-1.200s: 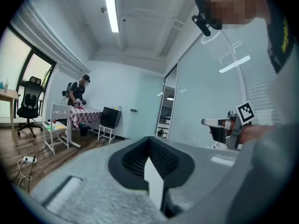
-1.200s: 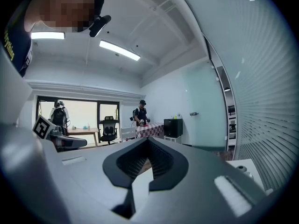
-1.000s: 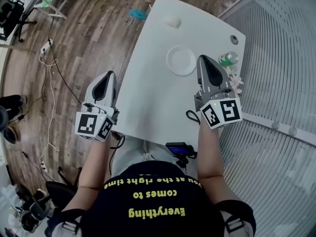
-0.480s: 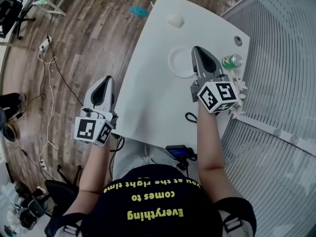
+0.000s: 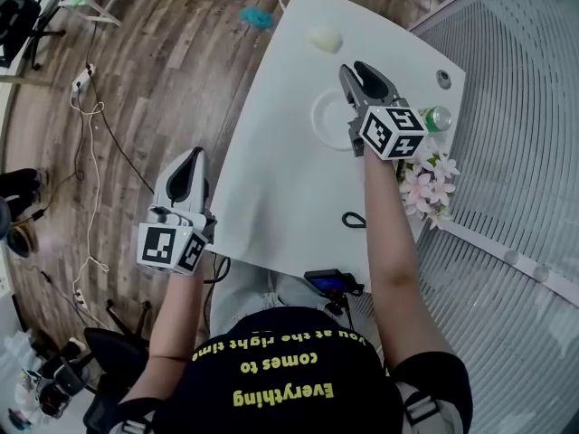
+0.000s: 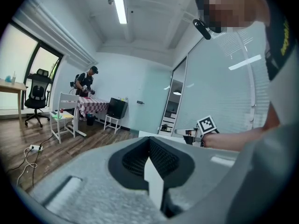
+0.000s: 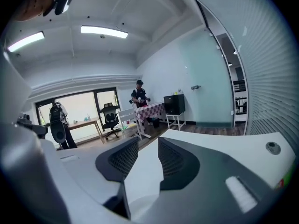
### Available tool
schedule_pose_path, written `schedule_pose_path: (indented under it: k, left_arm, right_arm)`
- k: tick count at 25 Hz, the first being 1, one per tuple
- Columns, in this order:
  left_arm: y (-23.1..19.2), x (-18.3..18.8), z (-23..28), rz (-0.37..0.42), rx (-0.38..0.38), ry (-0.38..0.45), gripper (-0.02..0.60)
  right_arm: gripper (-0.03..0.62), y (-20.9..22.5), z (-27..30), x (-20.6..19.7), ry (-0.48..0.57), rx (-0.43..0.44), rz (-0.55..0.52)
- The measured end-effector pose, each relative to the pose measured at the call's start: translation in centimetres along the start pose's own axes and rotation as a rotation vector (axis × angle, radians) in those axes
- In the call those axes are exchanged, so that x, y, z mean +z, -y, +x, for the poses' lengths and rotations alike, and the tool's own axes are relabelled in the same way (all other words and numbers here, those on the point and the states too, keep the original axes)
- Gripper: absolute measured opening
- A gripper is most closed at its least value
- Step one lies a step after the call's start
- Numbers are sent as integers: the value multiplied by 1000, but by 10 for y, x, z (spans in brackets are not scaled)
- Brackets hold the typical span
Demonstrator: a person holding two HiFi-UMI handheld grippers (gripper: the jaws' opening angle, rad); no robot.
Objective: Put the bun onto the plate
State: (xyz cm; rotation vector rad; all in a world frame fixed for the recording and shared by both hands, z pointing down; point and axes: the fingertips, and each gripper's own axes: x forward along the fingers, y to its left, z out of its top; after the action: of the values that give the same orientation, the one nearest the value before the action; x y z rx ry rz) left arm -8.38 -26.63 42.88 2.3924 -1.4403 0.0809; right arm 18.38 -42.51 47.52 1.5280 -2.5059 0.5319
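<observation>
My right gripper (image 5: pixel 355 69), jaws just opening on nothing, hovers over the round white plate (image 5: pixel 318 123); the pale round bun (image 5: pixel 324 38) lies beyond, near the white table (image 5: pixel 271 179) edge, where I could knock it off; left gripper (image 5: pixel 192 155) clenched

Floor (image 5: pixel 154 89): brown wood planks, with a loose white cable and power strip (image 5: pixel 83 81) lying on it. White table (image 5: pixel 271 179), rounded corners, set against a ribbed white partition (image 5: pixel 516 98). Far wall (image 6: pixel 140 85) pale blue-green. Large window (image 6: pixel 39 71) on one side, admitting daylight. Ceiling white, with a strip light (image 6: pixel 119 3) lit. Across the room: black office chair (image 6: pixel 36 85) at a wooden desk (image 6: pixel 10 84), white chair (image 6: pixel 65 113), checked-cloth table (image 6: pixel 96 105), black box on a small white stand (image 6: pixel 116 110).
</observation>
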Motion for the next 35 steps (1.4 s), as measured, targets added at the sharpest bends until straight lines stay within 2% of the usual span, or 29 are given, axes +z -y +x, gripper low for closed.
schedule_pose_path:
  k: [3, 14, 17, 20, 29, 32, 35]
  left_arm:
    - [0, 0, 0, 4, 2, -3, 0]
    - [-16, -4, 10, -5, 18, -21, 0]
    - [-17, -7, 18, -7, 10, -26, 0]
    - [-18, -11, 24, -1, 6, -35, 0]
    - [-29, -19, 27, -1, 28, -52, 0]
    - [-29, -25, 28, 1, 26, -58, 0]
    - [-30, -29, 29, -7, 27, -62, 0]
  right_arm:
    - [179, 8, 20, -14, -38, 6, -41]
    - [271, 50, 86, -37, -139, 7, -94]
    - [327, 55, 104, -44, -165, 35, -138]
    - [336, 63, 117, -54, -199, 50, -200]
    - [394, 76, 153, -68, -245, 85, -276]
    - [394, 74, 163, -69, -259, 106, -295]
    - [394, 71, 168, -75, -318, 120, -333]
